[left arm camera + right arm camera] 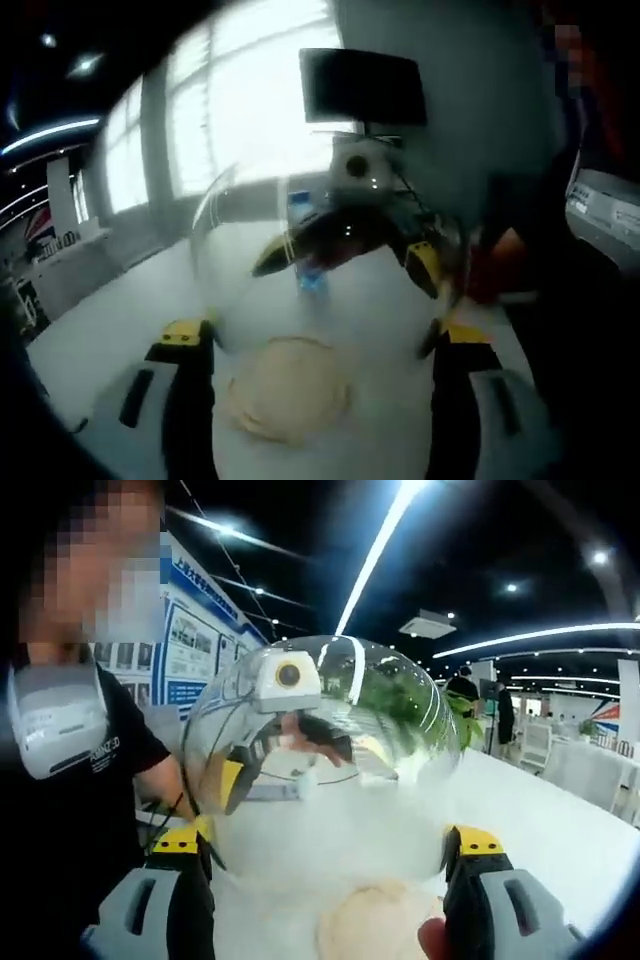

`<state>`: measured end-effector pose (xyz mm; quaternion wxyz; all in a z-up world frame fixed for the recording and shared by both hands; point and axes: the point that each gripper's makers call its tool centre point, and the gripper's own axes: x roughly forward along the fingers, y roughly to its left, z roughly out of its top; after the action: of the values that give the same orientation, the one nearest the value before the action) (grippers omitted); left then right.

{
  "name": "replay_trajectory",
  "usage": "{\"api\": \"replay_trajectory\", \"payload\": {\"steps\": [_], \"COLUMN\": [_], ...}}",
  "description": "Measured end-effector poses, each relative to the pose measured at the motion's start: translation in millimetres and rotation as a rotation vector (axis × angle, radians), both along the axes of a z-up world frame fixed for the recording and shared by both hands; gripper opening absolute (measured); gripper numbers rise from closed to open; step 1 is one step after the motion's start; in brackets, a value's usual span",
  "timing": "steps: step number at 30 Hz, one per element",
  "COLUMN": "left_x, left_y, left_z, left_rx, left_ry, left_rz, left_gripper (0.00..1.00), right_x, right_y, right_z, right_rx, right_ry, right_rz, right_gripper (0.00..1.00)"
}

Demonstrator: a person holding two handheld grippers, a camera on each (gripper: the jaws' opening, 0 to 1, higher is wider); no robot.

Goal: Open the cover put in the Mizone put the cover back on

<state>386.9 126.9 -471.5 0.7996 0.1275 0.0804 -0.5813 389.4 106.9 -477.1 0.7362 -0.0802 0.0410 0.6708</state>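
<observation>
A clear dome cover [330, 230] is held in the air between both grippers. My left gripper [322, 332] has its yellow-tipped jaws pressed on the dome's two sides. From the far side my right gripper [355, 250] shows through the plastic. In the right gripper view the same cover [330, 740] sits between my right gripper's [325, 840] jaws, and the left gripper [300, 770] faces me through it. A blue Mizone bottle [313, 278] stands on the white table, blurred behind the dome. A round beige disc [290, 392] [375, 925] lies low between the jaws.
The white table [110, 330] stretches away to the left, toward bright windows. A dark monitor [362, 87] stands at the back. A person in a black shirt [80, 780] is close by, beside the grippers. More white tables and people [480, 705] are far off.
</observation>
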Motion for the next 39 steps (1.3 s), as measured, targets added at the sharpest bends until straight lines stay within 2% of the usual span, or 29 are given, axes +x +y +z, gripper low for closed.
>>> {"api": "replay_trajectory", "payload": {"steps": [5, 13, 25, 29, 33, 39], "left_x": [-1.8, -15.8, -34.9, -42.1, -42.6, -43.0], "left_y": [2, 3, 4, 5, 5, 1], "left_z": [0.0, -2.9, -8.1, -11.7, -11.0, -8.8], "left_rx": [-0.018, 0.015, 0.021, 0.051, 0.063, 0.004], "left_ry": [0.003, -0.012, -0.053, -0.098, -0.088, -0.06], "left_rz": [-0.019, -0.058, -0.141, -0.171, -0.164, -0.133], "left_gripper": [0.75, 0.73, 0.71, 0.7, 0.7, 0.73], "right_x": [-1, -13, -31, -38, -41, -42], "right_y": [0, -3, -11, -13, -12, -12], "right_z": [0.3, -4.4, -6.6, -7.5, -8.0, -8.8], "right_rx": [-0.007, -0.08, -0.076, -0.071, -0.078, -0.061], "right_ry": [0.007, -0.001, 0.014, 0.014, 0.011, 0.012], "right_rz": [0.002, 0.02, 0.092, 0.124, 0.131, 0.106], "right_gripper": [0.89, 0.88, 0.83, 0.82, 0.82, 0.83]}}
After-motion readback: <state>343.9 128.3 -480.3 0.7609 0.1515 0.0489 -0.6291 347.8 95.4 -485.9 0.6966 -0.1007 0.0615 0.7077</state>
